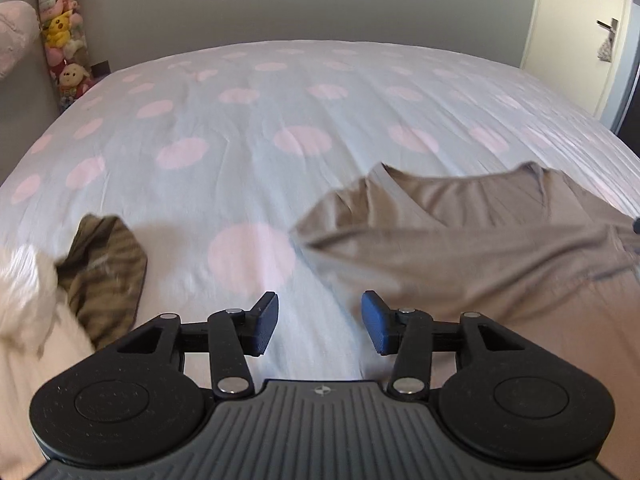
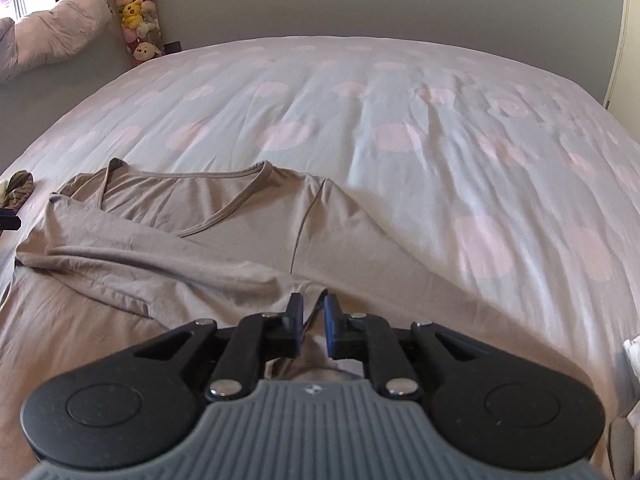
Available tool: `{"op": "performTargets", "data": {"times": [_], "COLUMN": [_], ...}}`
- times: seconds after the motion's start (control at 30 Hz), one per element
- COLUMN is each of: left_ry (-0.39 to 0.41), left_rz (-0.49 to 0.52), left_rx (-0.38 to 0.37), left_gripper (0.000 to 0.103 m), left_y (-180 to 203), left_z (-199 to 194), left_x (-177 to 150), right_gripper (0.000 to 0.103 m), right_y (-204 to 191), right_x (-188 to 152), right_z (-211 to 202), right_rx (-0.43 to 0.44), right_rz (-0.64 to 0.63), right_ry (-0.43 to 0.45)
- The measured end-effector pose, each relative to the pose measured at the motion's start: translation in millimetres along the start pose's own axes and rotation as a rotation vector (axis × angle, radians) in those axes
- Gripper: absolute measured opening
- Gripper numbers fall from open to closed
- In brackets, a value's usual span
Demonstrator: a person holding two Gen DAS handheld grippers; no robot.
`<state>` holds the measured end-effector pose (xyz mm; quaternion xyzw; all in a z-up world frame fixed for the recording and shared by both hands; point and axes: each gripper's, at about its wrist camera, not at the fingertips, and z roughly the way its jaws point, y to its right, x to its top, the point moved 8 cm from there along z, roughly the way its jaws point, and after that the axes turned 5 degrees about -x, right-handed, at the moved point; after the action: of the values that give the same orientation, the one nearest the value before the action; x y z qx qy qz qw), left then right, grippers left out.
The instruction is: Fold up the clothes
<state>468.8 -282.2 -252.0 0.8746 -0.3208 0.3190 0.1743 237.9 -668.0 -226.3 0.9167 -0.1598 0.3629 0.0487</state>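
A taupe V-neck long-sleeved shirt (image 1: pixel 460 232) lies spread on the bed, neckline away from me, with one sleeve folded across its chest (image 2: pixel 160 264). My left gripper (image 1: pixel 320 320) is open above bare sheet just left of the shirt, with nothing between its blue pads. My right gripper (image 2: pixel 314 320) hovers over the shirt's near right part, by the armpit seam. Its jaws stand a narrow gap apart, and the cloth shows below the gap without being pinched.
The bed (image 2: pixel 400 152) has a pale blue cover with pink dots. A dark striped garment (image 1: pixel 104 268) and a white cloth (image 1: pixel 24 292) lie at the near left. A column of plush toys (image 1: pixel 64 40) stands at the far left, a door (image 1: pixel 580 40) far right.
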Motion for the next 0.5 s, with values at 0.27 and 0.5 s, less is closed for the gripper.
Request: {"op": "performTargets", "data": {"times": [0.27, 0.5], "left_ry": [-0.018, 0.031], "left_rz": [-0.185, -0.262], "left_rx": [-0.059, -0.093], "left_gripper": [0.044, 0.005], "left_y": [-24, -26], "left_z": [54, 61], "left_x": [21, 26], "right_gripper": [0.048, 0.011], "right_y": [14, -1], "right_x": [7, -8], "right_z": [25, 38], "right_rx": [0.053, 0.129], "right_rz": [0.119, 0.142], "right_ry": [-0.004, -0.044]}}
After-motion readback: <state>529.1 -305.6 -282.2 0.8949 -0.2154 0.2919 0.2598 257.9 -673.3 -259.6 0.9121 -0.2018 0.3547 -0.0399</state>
